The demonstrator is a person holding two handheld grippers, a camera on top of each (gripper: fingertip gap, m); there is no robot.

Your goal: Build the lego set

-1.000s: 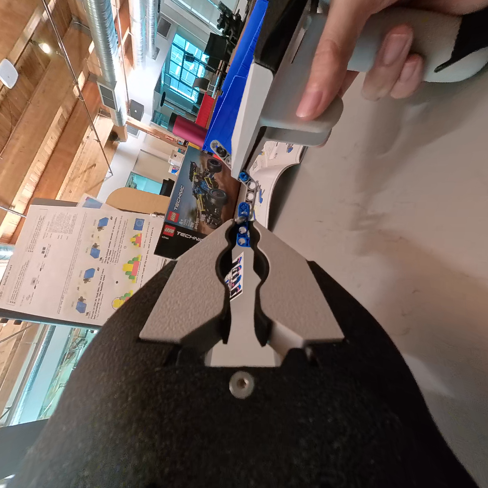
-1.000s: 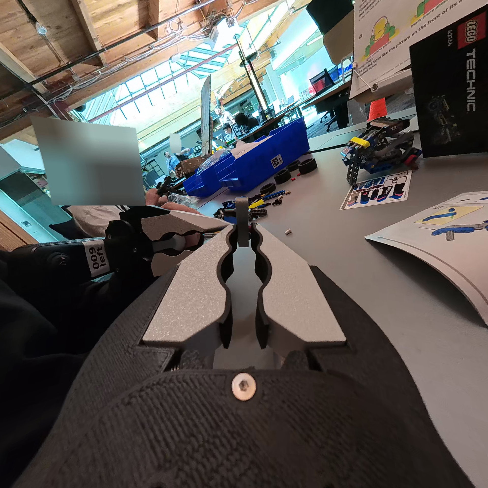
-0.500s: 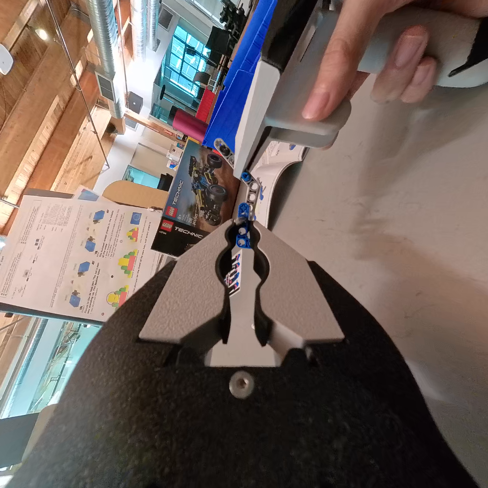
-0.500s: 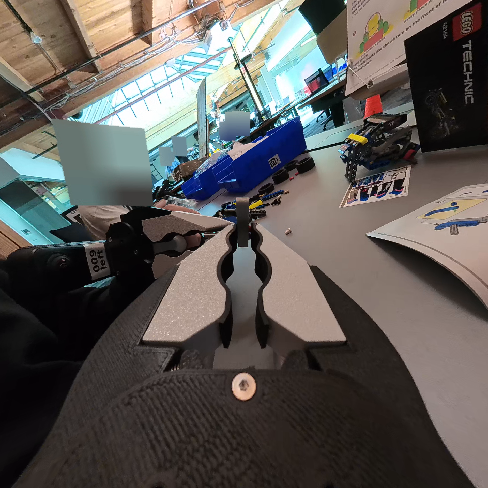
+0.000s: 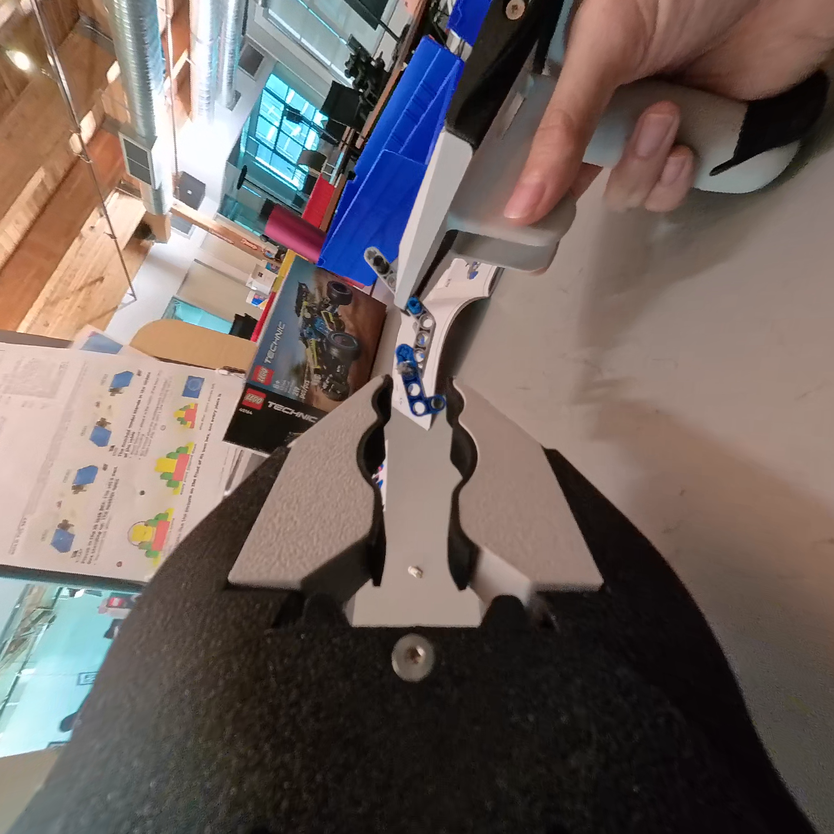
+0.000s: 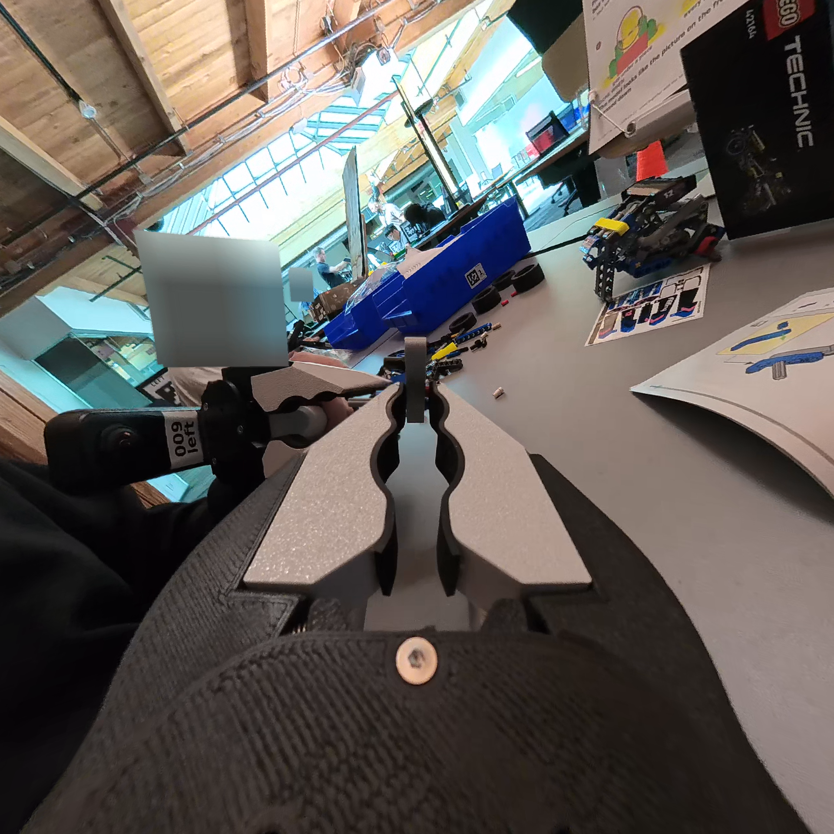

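Two grippers meet over the grey table (image 6: 632, 496), and we take the boxed set's black carton (image 5: 311, 370) as our landmark. Left of the carton in the left wrist view hangs a white instruction sheet (image 5: 90, 451); right of the carton, our left gripper (image 5: 417, 401) stands released, its jaws apart, with the blue angled beam (image 5: 417, 397) lying in the gap and, as far as we can tell, touching neither finger. That blue beam joins a light grey beam (image 5: 424, 327) running up and away from it, and the far end of this small assembly is clenched by our right gripper (image 5: 399, 289), held in a hand (image 5: 654, 113) further right of the carton. From the right wrist view, the right gripper (image 6: 415, 397) is seen pinching the grey piece (image 6: 415, 383) edge-on; left of the carton sit blue bins (image 6: 428, 289), loose tyres (image 6: 525, 277) and scattered pieces, and just beside the carton stands the part-built vehicle (image 6: 650, 234), with a sticker sheet (image 6: 650, 311) and an open manual (image 6: 744, 374) in front of it. We judge the step in hand to be fitting the blue beam onto the sub-assembly; next we would re-seat our left grasp squarely, press the joint home, then carry it to the vehicle.
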